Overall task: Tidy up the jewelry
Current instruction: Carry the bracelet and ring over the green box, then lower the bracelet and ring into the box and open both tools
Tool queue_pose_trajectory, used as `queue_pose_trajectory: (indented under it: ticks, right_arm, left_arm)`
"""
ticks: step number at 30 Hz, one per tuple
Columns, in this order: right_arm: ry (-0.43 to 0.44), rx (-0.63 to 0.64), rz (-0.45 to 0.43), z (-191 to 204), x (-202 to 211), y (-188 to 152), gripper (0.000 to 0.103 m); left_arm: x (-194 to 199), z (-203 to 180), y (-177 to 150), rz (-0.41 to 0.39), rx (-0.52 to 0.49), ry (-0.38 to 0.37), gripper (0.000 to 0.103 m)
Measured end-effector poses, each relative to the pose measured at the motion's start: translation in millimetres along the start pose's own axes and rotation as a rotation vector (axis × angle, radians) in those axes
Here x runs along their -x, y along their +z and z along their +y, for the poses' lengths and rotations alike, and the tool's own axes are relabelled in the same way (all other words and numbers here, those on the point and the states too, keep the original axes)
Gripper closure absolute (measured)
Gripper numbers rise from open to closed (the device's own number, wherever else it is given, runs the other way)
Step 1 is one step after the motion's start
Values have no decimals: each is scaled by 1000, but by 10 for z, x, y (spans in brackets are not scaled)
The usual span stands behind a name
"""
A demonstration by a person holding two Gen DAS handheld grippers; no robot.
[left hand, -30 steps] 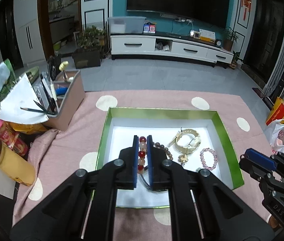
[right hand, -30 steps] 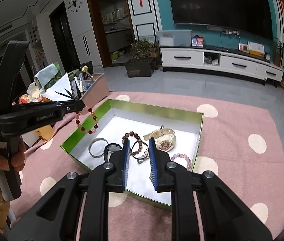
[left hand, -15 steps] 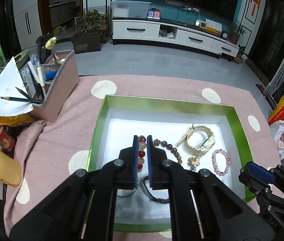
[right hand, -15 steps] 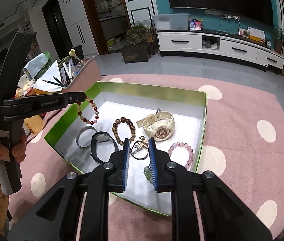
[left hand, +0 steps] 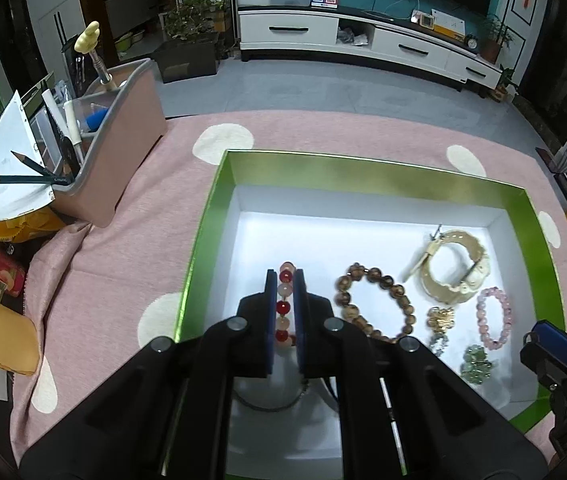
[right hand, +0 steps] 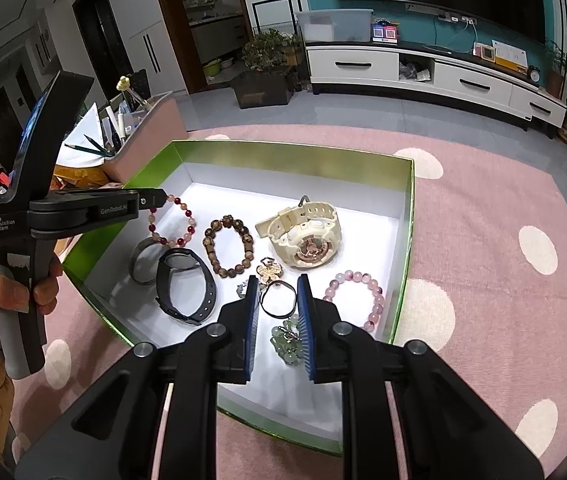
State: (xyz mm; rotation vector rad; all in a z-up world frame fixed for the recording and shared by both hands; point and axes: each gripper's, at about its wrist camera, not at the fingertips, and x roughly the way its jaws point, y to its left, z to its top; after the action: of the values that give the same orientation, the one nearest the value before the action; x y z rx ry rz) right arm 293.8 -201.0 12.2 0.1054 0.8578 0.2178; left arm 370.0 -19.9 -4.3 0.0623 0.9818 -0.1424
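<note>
Left wrist: bracelet (left hand: 284, 307) half behind tool (left hand: 284, 280)

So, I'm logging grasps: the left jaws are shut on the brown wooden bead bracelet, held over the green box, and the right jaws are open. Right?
Not quite. The left gripper is shut on the red and pink bead bracelet, not the brown bead bracelet, which lies on the floor of the green box. The right wrist view shows it. The right gripper is open.

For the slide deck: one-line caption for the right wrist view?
Left gripper holds red-and-pink bead bracelet over green box; open right gripper hovers above the jewelry.
</note>
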Motion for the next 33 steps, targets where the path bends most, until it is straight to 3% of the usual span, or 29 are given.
queue_pose_trajectory:
  ticks: [33]
  right_arm:
    - [-55,-4,52,29,-247,43,84]
  left_arm:
    - [-96,-42,-17,0,-43,21,95]
